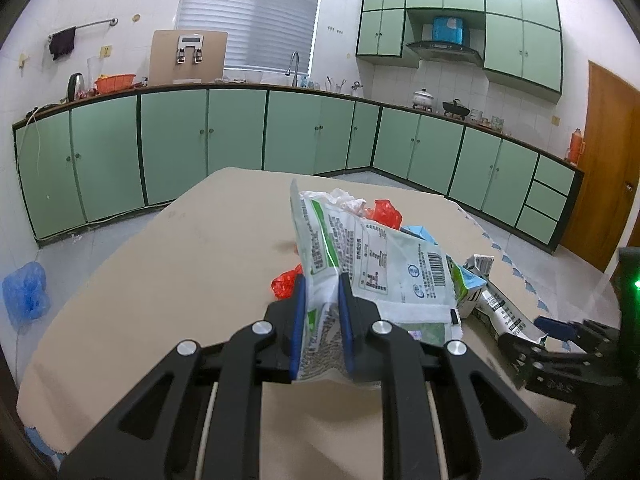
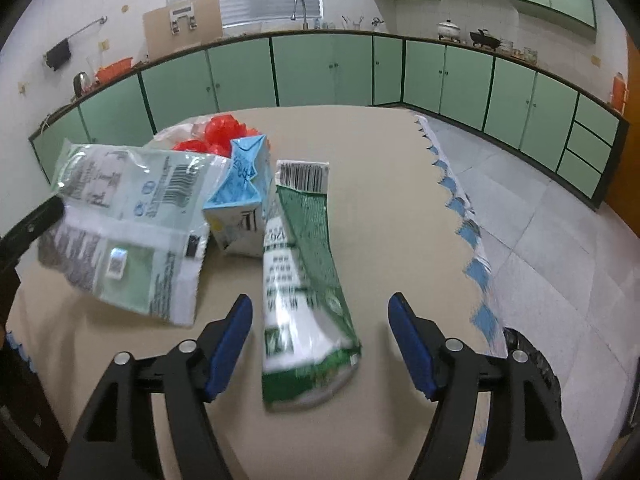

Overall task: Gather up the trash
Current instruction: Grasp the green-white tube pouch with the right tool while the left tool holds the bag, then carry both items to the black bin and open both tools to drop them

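Observation:
My left gripper (image 1: 322, 292) is shut on a white-and-green plastic bag (image 1: 360, 256) and holds it above the beige table (image 1: 180, 280). The same bag shows at the left of the right wrist view (image 2: 132, 216). My right gripper (image 2: 320, 336) is open, its jaws on either side of a green-and-white wrapper (image 2: 304, 280) that lies flat on the table (image 2: 400, 200). That wrapper also shows at the right of the left wrist view (image 1: 504, 308). A blue-and-white carton (image 2: 240, 200) lies between bag and wrapper. Red plastic scraps (image 2: 220, 132) lie behind it.
Crumpled white paper (image 1: 348, 200) and a red scrap (image 1: 286, 284) lie near the bag. The table's right edge has a blue scalloped trim (image 2: 468, 232) above a tiled floor. Green kitchen cabinets (image 1: 240, 132) line the far walls. A blue plastic bag (image 1: 26, 296) hangs at the left.

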`<state>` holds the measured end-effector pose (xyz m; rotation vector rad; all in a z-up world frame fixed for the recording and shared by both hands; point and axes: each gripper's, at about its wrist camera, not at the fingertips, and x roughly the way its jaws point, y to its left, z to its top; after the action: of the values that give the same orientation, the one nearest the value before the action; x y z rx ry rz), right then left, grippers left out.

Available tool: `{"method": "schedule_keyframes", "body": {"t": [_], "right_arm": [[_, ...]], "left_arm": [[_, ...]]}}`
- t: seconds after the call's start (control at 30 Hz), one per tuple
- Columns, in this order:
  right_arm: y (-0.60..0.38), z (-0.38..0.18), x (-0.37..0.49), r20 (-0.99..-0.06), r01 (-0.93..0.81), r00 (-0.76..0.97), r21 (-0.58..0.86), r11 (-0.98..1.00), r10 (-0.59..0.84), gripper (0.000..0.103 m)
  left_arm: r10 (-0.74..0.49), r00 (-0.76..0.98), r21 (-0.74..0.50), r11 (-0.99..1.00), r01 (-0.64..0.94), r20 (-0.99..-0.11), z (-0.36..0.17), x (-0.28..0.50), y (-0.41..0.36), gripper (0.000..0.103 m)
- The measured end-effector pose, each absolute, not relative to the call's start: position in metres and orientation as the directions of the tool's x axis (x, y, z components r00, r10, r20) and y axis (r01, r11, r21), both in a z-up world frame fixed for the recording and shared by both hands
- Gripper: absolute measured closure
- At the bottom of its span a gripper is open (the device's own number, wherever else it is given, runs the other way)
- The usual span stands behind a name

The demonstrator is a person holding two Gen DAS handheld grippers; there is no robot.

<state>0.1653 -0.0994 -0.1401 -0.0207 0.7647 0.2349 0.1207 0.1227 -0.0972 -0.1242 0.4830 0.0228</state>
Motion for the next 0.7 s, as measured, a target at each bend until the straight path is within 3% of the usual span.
{"method": "schedule_keyframes", "body": {"t": [0.07,0.1,0.13,0.7], "right_arm": [[-0.096,-0.146,0.176,-0.707,-0.215,0.679,0.066,0.974,0.197,0.036],[-0.095,-0.149,0.180,-0.720,-0.221,0.666,0.062,0.973,0.197,0.049],[-0.094,-0.150,0.180,-0.719,-0.222,0.668,0.049,0.974,0.189,0.055],[-0.143,-0.076,0.115,-0.598,-0.206,0.774,0.070,0.976,0.207,0.057]], "left_arm": [[-0.008,0.885,-0.112,0.992,-0.050,-0.465,-0.098,0.121,0.124,0.089],[-0.009,0.885,-0.113,0.992,-0.049,-0.466,-0.098,0.121,0.124,0.088],[-0.011,0.884,-0.115,0.992,-0.049,-0.467,-0.098,0.120,0.124,0.088],[-0.086,0.929,-0.100,0.994,0.053,-0.359,-0.049,0.090,0.085,0.088]]}}
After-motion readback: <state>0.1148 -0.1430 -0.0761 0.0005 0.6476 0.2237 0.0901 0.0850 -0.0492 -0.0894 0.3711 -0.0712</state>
